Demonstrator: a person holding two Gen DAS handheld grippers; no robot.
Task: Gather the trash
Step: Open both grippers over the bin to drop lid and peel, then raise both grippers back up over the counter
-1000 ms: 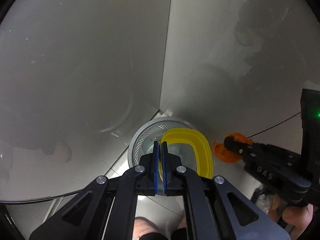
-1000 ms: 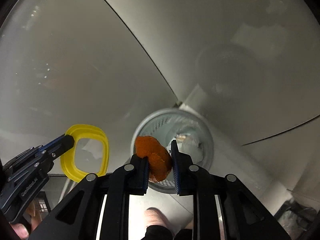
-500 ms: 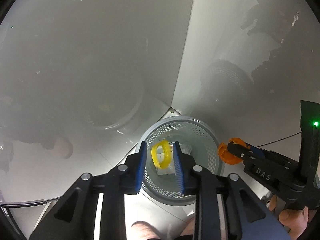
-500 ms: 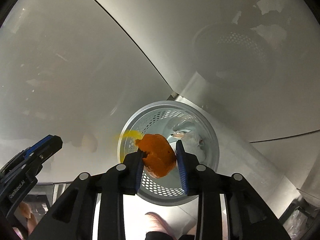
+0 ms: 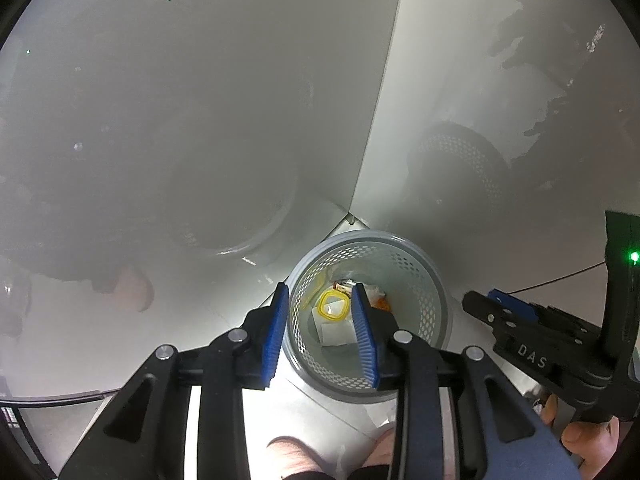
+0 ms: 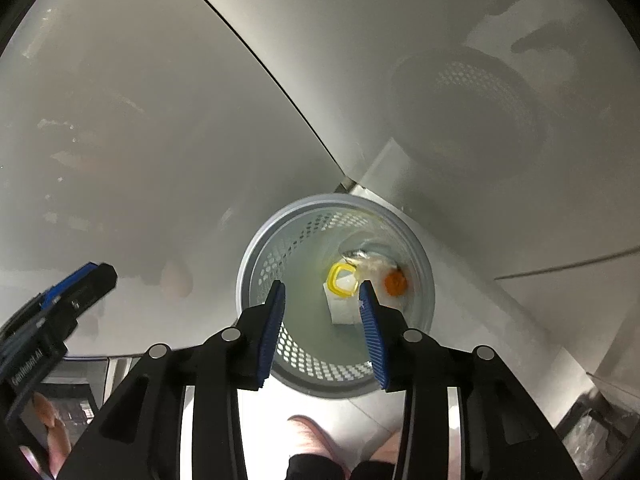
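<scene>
The waste basket [image 6: 256,264] looked like pale grey plastic, its wall pierced all over with small round holes and its rim smooth and faintly shiny. Inside, at about twelve o'clock, a yellow ring [image 6: 341,279] had the bright sheen of moulded plastic, and at two o'clock the orange piece [image 6: 395,283] looked duller and rougher. Beneath them lay a flat white sheet [image 6: 343,312], matt like paper. The walls [image 5: 200,100] were smooth and semi-gloss, mirroring the basket dimly. Both grippers were matt black plastic with ribbed blue pads [image 5: 276,332] and bright metal screw heads [image 5: 237,335].
</scene>
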